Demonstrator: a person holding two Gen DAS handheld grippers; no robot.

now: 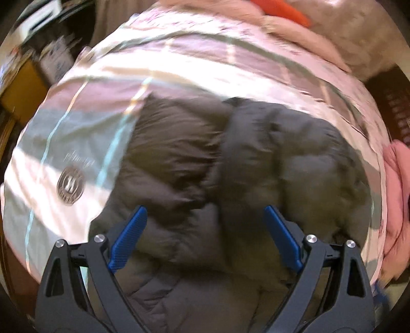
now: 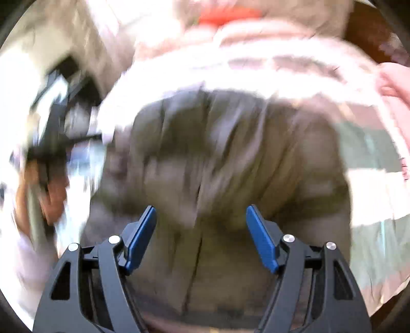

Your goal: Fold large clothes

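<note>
bedding: pink-and-grey checked cover (image 1: 84,133) lay spread | pink blanket (image 1: 399,199) sat bunched at cover's edge | orange item (image 1: 284,11) lay beyond

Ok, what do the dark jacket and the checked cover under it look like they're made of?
Dark jacket: looks like a quilted, padded synthetic shell, matte with a faint sheen; it puffs into soft stitched panels. The filling cannot be seen.
Checked cover: looks like thin woven fabric, perhaps cotton, printed in pink, grey and white checks with a round emblem; it lies flat and smooth. Blur leaves the weave unclear.
</note>
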